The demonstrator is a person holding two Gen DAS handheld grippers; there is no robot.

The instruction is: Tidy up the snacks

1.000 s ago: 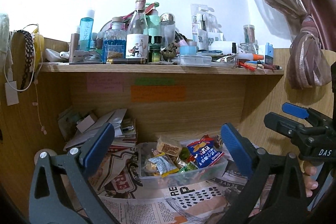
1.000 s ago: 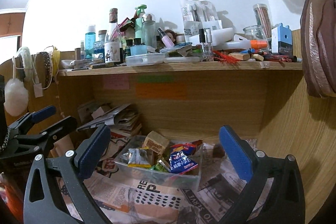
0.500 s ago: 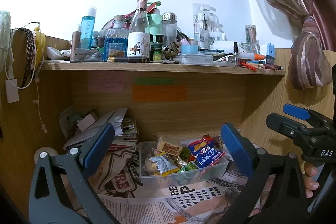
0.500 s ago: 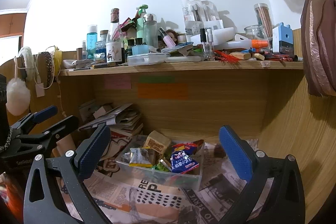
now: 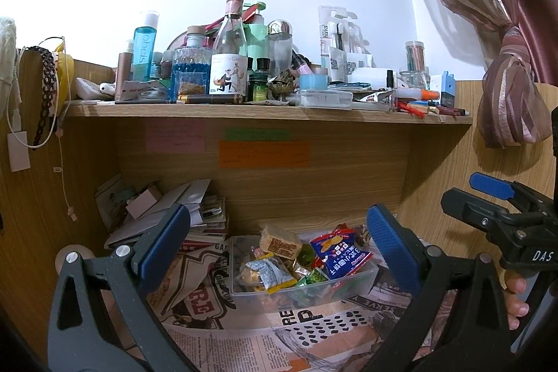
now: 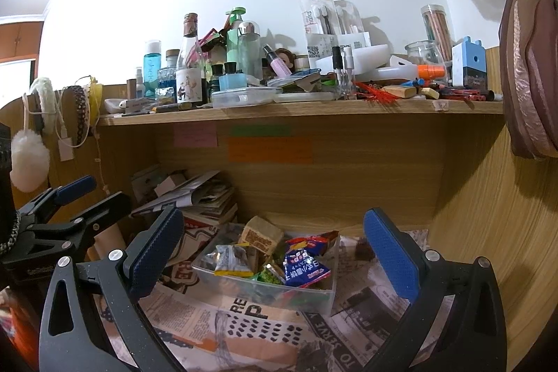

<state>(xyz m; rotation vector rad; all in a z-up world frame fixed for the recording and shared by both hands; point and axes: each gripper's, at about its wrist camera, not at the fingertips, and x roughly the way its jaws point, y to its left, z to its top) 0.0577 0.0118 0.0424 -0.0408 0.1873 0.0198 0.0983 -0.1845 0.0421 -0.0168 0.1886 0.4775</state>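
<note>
Snacks sat heaped in a clear plastic bin [image 5: 303,288] on newspaper [image 5: 244,337] in the lower cubby: tan wrapped block [image 5: 279,241] at back, blue packet [image 5: 340,255] on the rt, silver-yellow packet [image 5: 266,272] on the lt, green bits between. All packets seen were inside the bin; none loose on the paper as far as visible. That fit either a finished gather or a jumble awaiting sorting, couldn't tell which.

L gripper [image 5: 279,246] was spread wide, nothing between pads, held back from the bin. R gripper [image 6: 272,250] same: wide apart, empty, short of the bin, w/ a bare finger [image 5: 514,288] showing at its handle in the left view.

If a packet was to be taken: come in from above, pinch top ones only, since wrappers look slick and crinkly and the pile is loose. Bin prob light, could skid on paper; steady it w/ the other tool.

Around: paper stack [image 6: 198,197] leaning just lt of the bin, cubby side wall [image 6: 488,215] crowding the rt. Upper shelf [image 5: 265,112] overhead packed w/ bottles, limiting lift room. Curtain [image 5: 509,93] well off to the rt.
</note>
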